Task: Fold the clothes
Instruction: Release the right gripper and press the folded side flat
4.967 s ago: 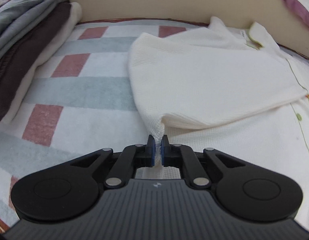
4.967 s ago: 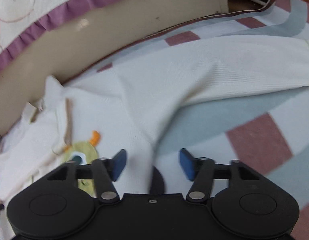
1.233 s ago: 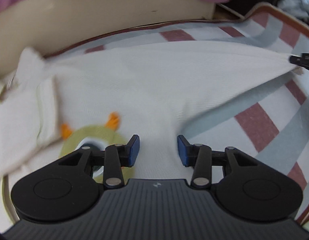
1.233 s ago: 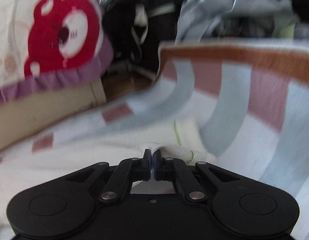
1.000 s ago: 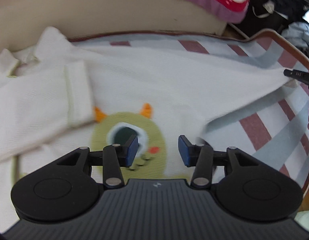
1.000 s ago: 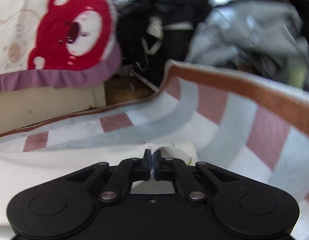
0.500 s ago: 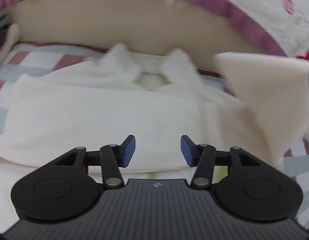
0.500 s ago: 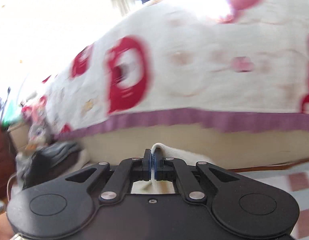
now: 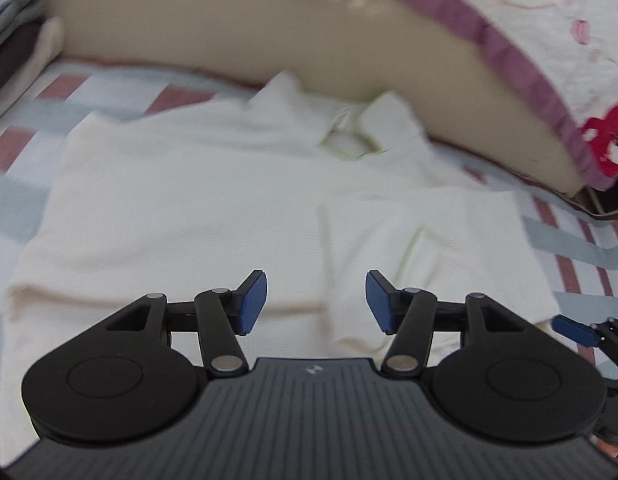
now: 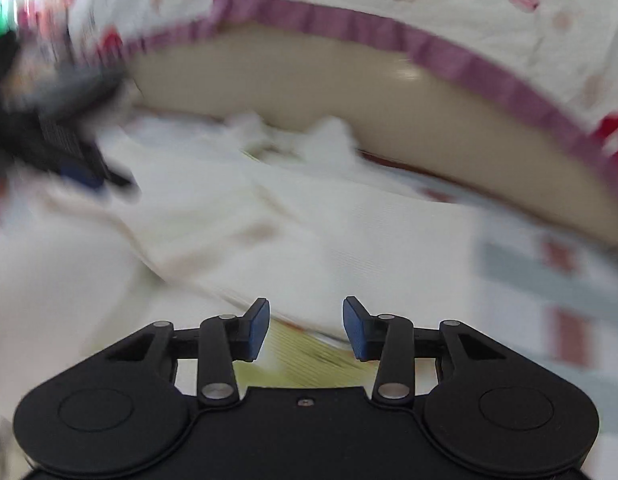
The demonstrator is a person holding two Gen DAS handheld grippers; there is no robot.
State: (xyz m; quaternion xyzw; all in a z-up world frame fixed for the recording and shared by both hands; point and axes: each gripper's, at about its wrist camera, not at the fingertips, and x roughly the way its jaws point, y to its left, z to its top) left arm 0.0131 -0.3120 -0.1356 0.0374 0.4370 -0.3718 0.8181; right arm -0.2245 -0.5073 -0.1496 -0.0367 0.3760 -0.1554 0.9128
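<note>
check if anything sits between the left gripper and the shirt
Nothing visible does. The left gripper hangs open right over the white shirt, jaws empty, only bare folded cloth ahead of it.

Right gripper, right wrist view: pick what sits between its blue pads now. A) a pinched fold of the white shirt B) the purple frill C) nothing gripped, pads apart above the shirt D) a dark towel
C: the right gripper has just been opening and grips nothing, pads apart over the white shirt.
</note>
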